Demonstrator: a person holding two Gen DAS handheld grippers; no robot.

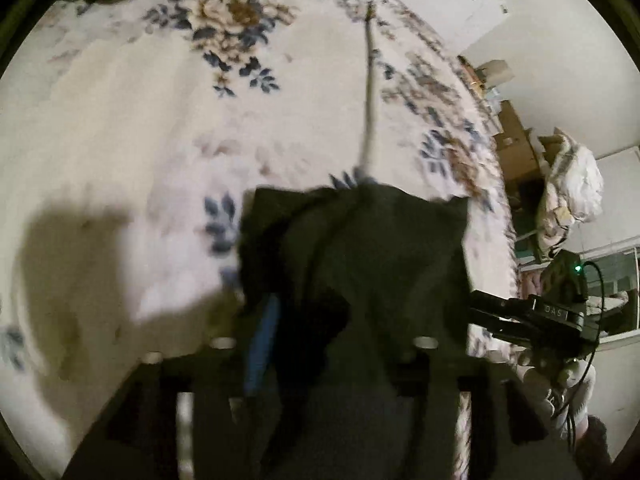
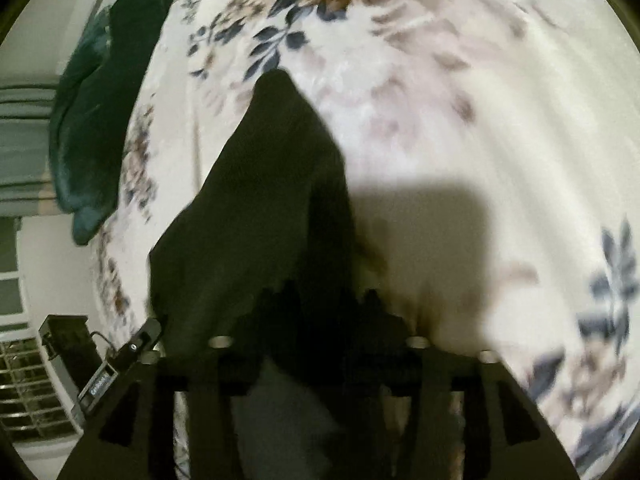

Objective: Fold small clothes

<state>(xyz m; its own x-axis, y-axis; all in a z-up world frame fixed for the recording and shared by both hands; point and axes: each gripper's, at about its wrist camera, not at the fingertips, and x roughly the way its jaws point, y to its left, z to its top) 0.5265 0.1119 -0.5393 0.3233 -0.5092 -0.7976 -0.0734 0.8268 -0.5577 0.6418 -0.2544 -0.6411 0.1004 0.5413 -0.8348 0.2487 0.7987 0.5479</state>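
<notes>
A small dark garment (image 1: 360, 248) hangs over a white floral bedspread (image 1: 140, 128). In the left wrist view it drapes over my left gripper (image 1: 320, 320), which is shut on its edge; one blue finger pad (image 1: 262, 344) shows beside the cloth. In the right wrist view the same dark garment (image 2: 264, 208) rises to a point ahead of my right gripper (image 2: 320, 312), which is shut on its near edge. The fingertips are hidden in dark cloth. The right gripper also shows at the right edge of the left wrist view (image 1: 536, 312).
A dark green cushion (image 2: 96, 112) lies at the bed's far left edge. A thin pale strap (image 1: 370, 92) lies across the bedspread. Cardboard boxes (image 1: 516, 148) and a pile of white laundry (image 1: 572, 188) stand beyond the bed's right side.
</notes>
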